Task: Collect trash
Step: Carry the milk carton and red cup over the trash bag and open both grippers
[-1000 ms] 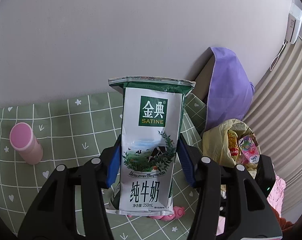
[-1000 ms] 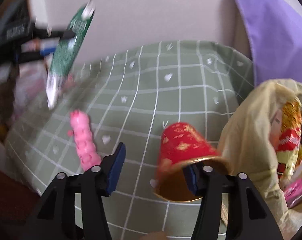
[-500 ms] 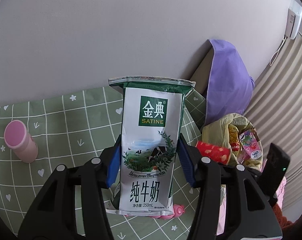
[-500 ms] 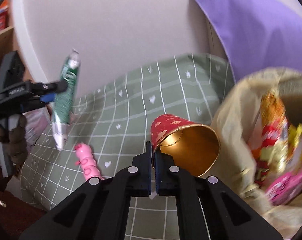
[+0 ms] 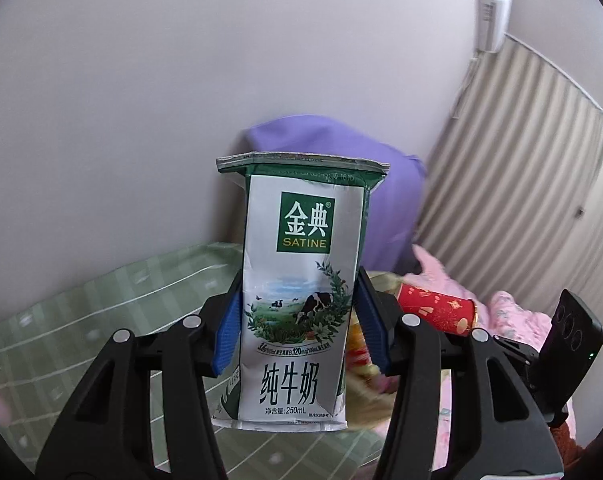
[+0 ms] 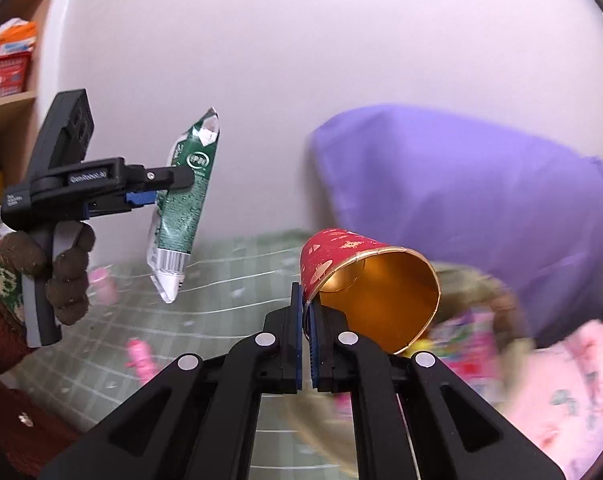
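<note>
My left gripper (image 5: 297, 320) is shut on a flattened green and white milk carton (image 5: 301, 304) and holds it upright in the air; the carton also shows from the side in the right wrist view (image 6: 181, 204). My right gripper (image 6: 310, 320) is shut on the rim of a red paper cup with a gold inside (image 6: 369, 288), held tilted above the yellowish trash bag (image 6: 489, 304). In the left wrist view the cup (image 5: 437, 310) hangs to the right of the carton.
The green checked tablecloth (image 6: 221, 300) lies below with pink toys (image 6: 139, 358) on it. A purple bag (image 6: 461, 200) leans on the white wall behind the trash bag. Pink fabric (image 6: 561, 392) is at the right. A shelf (image 6: 5, 72) stands far left.
My right gripper closed on the cup's rim and lifted it off the table toward the trash bag. My left gripper has swung right with the carton, away from the pink bottle.
</note>
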`<move>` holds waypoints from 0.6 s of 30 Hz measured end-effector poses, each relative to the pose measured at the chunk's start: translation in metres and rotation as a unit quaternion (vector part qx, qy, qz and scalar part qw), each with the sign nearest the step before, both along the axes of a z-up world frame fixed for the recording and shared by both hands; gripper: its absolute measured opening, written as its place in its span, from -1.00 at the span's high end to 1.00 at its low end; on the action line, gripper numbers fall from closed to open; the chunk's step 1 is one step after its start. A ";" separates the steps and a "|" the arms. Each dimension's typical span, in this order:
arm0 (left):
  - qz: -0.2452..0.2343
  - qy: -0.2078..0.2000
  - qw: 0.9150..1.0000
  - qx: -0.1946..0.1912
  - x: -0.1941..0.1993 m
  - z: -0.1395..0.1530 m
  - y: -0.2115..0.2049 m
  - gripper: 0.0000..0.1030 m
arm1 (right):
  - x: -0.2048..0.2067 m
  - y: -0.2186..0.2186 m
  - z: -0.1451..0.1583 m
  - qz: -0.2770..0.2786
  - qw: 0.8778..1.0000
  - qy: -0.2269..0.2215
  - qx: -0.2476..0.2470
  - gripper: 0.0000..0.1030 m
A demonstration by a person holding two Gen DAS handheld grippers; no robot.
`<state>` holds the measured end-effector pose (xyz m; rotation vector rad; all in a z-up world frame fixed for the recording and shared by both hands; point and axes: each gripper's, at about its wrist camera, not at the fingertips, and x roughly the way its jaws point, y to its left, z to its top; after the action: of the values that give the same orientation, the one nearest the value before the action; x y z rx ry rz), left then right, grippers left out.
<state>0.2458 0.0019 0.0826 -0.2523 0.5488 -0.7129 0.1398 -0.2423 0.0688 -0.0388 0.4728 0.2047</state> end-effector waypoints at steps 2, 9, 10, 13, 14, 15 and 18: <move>-0.032 -0.018 0.999 -0.016 0.001 0.010 -0.032 0.05 | -0.010 -0.025 0.009 -0.044 0.999 -0.012 -0.011 0.90; -0.096 -0.044 0.991 -0.080 0.015 0.005 -0.123 0.05 | -0.035 -0.088 0.023 -0.143 0.989 -0.023 -0.016 0.90; -0.098 -0.042 0.991 -0.077 0.019 -0.003 -0.136 0.05 | -0.039 -0.093 0.024 -0.154 0.988 -0.024 -0.015 0.90; -0.106 -0.001 0.994 -0.034 0.034 -0.044 -0.167 0.05 | -0.044 -0.100 0.022 -0.167 0.986 -0.020 -0.003 0.90; -0.110 0.019 0.994 -0.015 0.038 -0.056 -0.173 0.05 | -0.045 -0.102 0.020 -0.169 0.986 -0.016 0.002 0.90; -0.115 0.047 0.992 0.008 0.041 -0.071 -0.178 0.05 | -0.042 -0.104 0.017 -0.169 0.986 -0.012 0.005 0.90; -0.133 0.082 0.987 0.044 0.042 -0.096 -0.179 0.10 | -0.032 -0.102 0.008 -0.160 0.987 -0.001 0.013 0.90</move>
<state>0.2879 -0.1772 -0.0133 -0.1565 0.7792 -0.9284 0.1079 -0.3444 0.0768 0.0616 0.4686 -0.1042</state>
